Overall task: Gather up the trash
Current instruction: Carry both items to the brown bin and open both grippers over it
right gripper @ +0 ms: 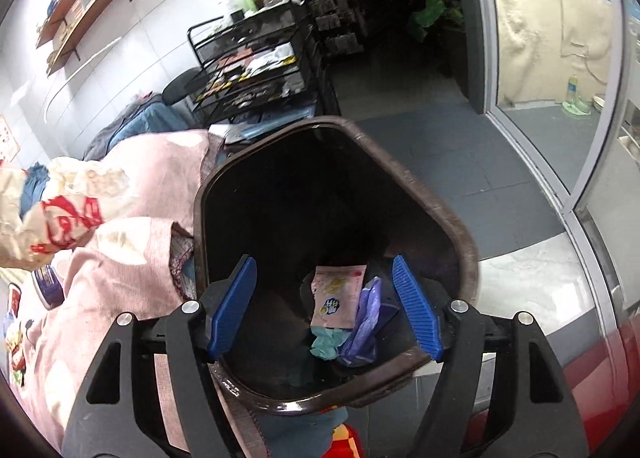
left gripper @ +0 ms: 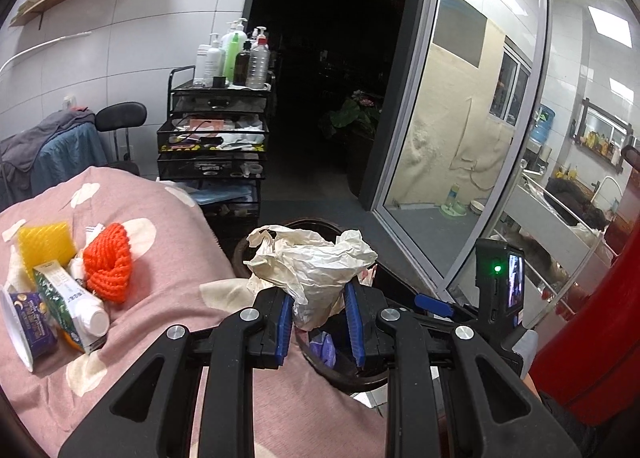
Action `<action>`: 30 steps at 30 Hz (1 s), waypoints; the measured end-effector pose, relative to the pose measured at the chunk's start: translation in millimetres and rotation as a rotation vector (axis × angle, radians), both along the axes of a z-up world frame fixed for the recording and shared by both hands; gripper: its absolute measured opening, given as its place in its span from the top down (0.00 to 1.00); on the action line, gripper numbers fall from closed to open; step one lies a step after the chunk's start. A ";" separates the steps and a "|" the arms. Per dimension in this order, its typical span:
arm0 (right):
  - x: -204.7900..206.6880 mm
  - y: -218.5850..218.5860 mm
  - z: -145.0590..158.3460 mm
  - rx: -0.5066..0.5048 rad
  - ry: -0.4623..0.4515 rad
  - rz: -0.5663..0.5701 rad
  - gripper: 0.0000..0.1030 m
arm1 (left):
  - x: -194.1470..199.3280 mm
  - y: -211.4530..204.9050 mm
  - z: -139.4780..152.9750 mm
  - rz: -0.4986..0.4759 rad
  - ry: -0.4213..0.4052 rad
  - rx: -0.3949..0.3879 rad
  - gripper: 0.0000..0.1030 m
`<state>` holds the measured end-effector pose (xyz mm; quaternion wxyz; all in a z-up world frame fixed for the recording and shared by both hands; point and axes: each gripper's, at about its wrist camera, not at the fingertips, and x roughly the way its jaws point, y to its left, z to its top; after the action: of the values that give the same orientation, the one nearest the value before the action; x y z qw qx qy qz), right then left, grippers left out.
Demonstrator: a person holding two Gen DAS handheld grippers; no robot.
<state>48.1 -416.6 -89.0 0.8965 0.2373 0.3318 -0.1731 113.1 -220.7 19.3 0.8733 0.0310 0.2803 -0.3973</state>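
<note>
Over dark brown plastic bin (right gripper: 468,246) | left gripper (left gripper: 320,322) clenching crumpled cream paper bag (left gripper: 316,262) | right gripper (right gripper: 324,306) hanging released, empty | wrappers (right gripper: 340,294) binned | cartons, orange netting (left gripper: 108,262) remaining on pink blanket (left gripper: 168,258)

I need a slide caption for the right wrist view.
Open right gripper above the brown bin, wrappers lying inside.

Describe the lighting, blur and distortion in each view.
Left wrist: strong fisheye bending of the glass door frame, black doorway, sharp crumpled paper. Right wrist: bin interior mostly dark, blurred printed wrapper at the left edge, overexposed white wall.
</note>
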 end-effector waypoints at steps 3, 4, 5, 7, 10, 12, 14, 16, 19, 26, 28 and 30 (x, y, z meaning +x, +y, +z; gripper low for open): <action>-8.6 -6.8 5.2 -0.003 -0.016 -0.032 0.31 | 2.1 -14.1 -2.6 -0.019 -0.002 0.016 0.77; -10.5 -8.2 6.8 -0.005 -0.020 -0.041 0.31 | 3.5 -18.2 -3.6 -0.023 -0.002 0.022 0.77; -13.6 -10.5 8.4 -0.010 -0.022 -0.054 0.31 | 5.1 -23.0 -5.1 -0.026 -0.002 0.028 0.77; -17.9 -14.9 10.2 -0.013 -0.025 -0.069 0.31 | 7.6 -29.6 -7.8 -0.036 0.007 0.036 0.77; -24.3 -20.7 10.8 -0.013 -0.026 -0.091 0.31 | 10.7 -39.5 -14.6 -0.046 0.018 0.059 0.77; -27.4 -24.3 10.2 -0.011 -0.023 -0.102 0.31 | 13.4 -46.3 -18.5 -0.054 0.033 0.072 0.77; -27.9 -26.9 10.1 -0.008 -0.021 -0.109 0.31 | 16.2 -52.8 -21.2 -0.062 0.045 0.084 0.77; -29.3 -28.6 10.3 -0.010 -0.019 -0.116 0.31 | 17.8 -58.8 -25.2 -0.070 0.046 0.105 0.77; -32.5 -31.0 10.1 -0.010 -0.016 -0.125 0.31 | 20.0 -65.6 -31.6 -0.076 0.054 0.135 0.77; -33.4 -38.2 8.3 0.007 -0.003 -0.150 0.31 | 35.3 -70.1 -43.7 -0.055 0.119 0.173 0.57; -32.6 -39.0 8.2 0.008 0.001 -0.151 0.31 | 33.1 -68.6 -44.2 -0.063 0.115 0.174 0.41; -30.9 -39.0 8.7 0.005 0.003 -0.152 0.31 | 29.4 -67.4 -43.9 -0.065 0.097 0.178 0.26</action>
<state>17.3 -455.7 -80.3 0.8797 0.2639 0.3143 -0.2403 142.4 -288.2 -24.5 0.8391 0.0985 0.3551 -0.4001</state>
